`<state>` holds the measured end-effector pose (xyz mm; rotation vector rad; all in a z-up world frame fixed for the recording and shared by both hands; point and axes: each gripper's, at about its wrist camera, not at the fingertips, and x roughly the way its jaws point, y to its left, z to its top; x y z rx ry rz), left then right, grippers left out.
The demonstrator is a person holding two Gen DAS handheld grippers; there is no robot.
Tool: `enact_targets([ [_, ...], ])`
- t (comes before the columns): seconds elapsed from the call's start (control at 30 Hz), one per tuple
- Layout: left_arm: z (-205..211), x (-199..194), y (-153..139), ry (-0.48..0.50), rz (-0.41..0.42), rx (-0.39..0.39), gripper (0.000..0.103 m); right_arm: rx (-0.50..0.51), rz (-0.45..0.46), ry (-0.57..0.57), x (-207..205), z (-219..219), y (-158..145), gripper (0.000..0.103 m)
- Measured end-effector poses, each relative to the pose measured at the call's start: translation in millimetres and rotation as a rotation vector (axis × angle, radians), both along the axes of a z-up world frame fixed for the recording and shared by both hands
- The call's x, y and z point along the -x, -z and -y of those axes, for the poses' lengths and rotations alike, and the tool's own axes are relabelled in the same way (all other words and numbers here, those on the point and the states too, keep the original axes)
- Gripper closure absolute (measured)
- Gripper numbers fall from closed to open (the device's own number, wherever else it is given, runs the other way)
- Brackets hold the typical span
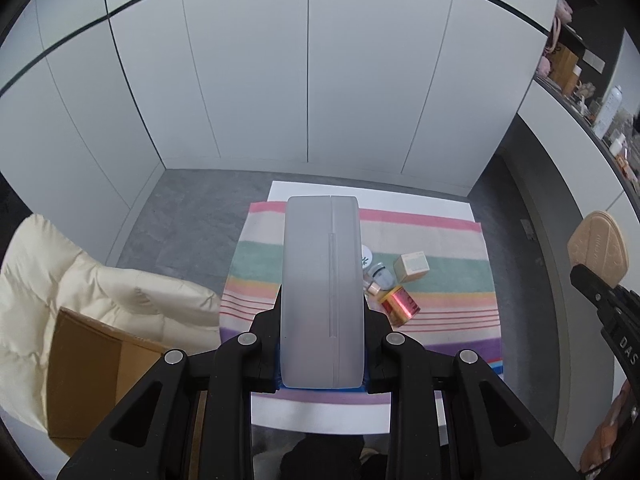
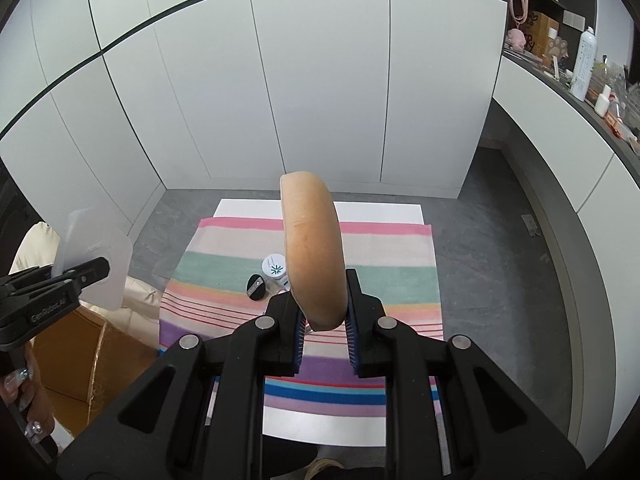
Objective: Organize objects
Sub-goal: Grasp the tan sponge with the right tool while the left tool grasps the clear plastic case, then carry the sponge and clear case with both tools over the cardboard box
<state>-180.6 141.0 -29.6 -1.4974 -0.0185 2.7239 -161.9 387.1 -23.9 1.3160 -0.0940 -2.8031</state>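
Note:
My left gripper (image 1: 323, 320) is shut on a long frosted grey case (image 1: 320, 260), held upright above the striped towel (image 1: 440, 236). At the left edge of the right wrist view the left gripper (image 2: 94, 270) and the case (image 2: 92, 240) show again. My right gripper (image 2: 320, 296) is shut on a tan puff (image 2: 310, 232) seen edge-on, well above the towel (image 2: 380, 248). On the towel lie a white round jar (image 2: 274, 266), a black round item (image 2: 256, 287), a beige box (image 1: 412, 266), a red-gold box (image 1: 400, 305) and a pale blue item (image 1: 382, 274).
The towel covers a white board (image 1: 400, 196) on a grey floor. A cardboard box (image 1: 92, 360) and a cream padded cushion (image 1: 60, 272) sit at the left. White cupboard doors stand behind. A counter (image 2: 560, 88) with bottles runs along the right.

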Motion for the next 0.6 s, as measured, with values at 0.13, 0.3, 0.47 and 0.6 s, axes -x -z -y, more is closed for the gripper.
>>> enact_targets([
  [0.13,-3,-19,-9,0.028,-0.012,0.024,0.075,0.004,0.001,0.004,-18,-1,-6,0.085],
  [0.3,-6,-51,-10,0.068,-0.001,0.034,0.075,0.004,0.004,0.016,-52,-3,-11,0.085],
  [0.47,-10,-88,-7,0.14,0.026,0.035,0.075,-0.002,0.014,0.018,-91,-2,-14,0.085],
  [0.6,-6,-124,-10,0.145,-0.01,0.033,0.075,-0.004,0.006,0.013,-125,-1,-15,0.085],
])
